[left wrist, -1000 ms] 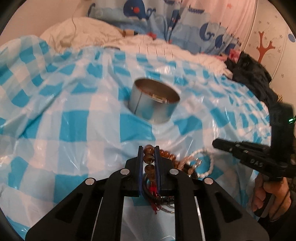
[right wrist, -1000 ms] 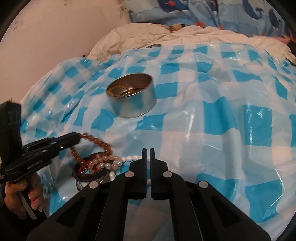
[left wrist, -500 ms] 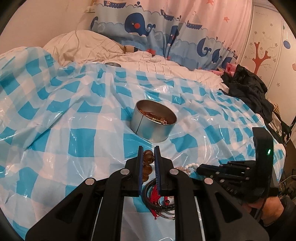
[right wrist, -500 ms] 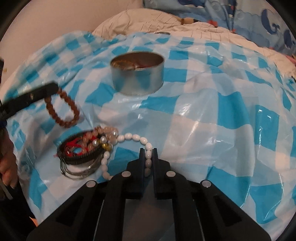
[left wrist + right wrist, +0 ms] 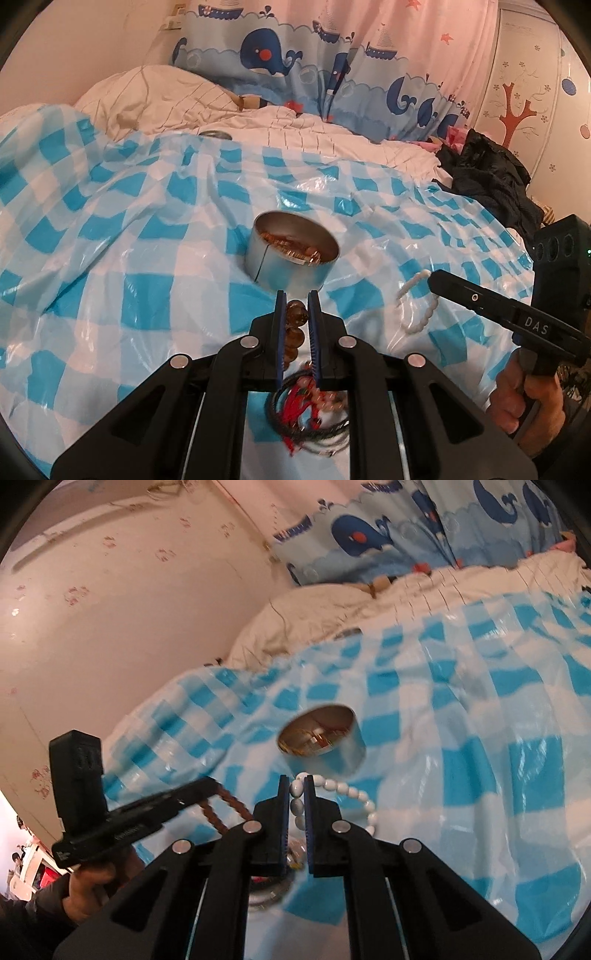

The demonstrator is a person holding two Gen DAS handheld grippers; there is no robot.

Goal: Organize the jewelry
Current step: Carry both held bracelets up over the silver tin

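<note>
A round metal tin (image 5: 291, 256) with gold and amber jewelry inside sits on the blue-and-white checked plastic sheet (image 5: 110, 280); it also shows in the right wrist view (image 5: 325, 742). My left gripper (image 5: 296, 314) is shut on a brown bead bracelet (image 5: 295, 325), held in the air just short of the tin. My right gripper (image 5: 296, 792) is shut on a white bead bracelet (image 5: 347, 794), lifted near the tin; it hangs from the right gripper in the left wrist view (image 5: 417, 306). A pile of dark cords, red thread and bangles (image 5: 310, 417) lies below the left gripper.
The sheet covers a bed with a cream duvet (image 5: 177, 103) and whale-print curtain (image 5: 314, 66) behind. A black garment heap (image 5: 491, 177) lies at the far right. A pink wall (image 5: 110, 609) borders the bed's left side.
Both grippers have risen off the sheet. The right gripper closed on the white bead bracelet and lifted it. The left gripper carried the brown bracelet up towards the tin.
</note>
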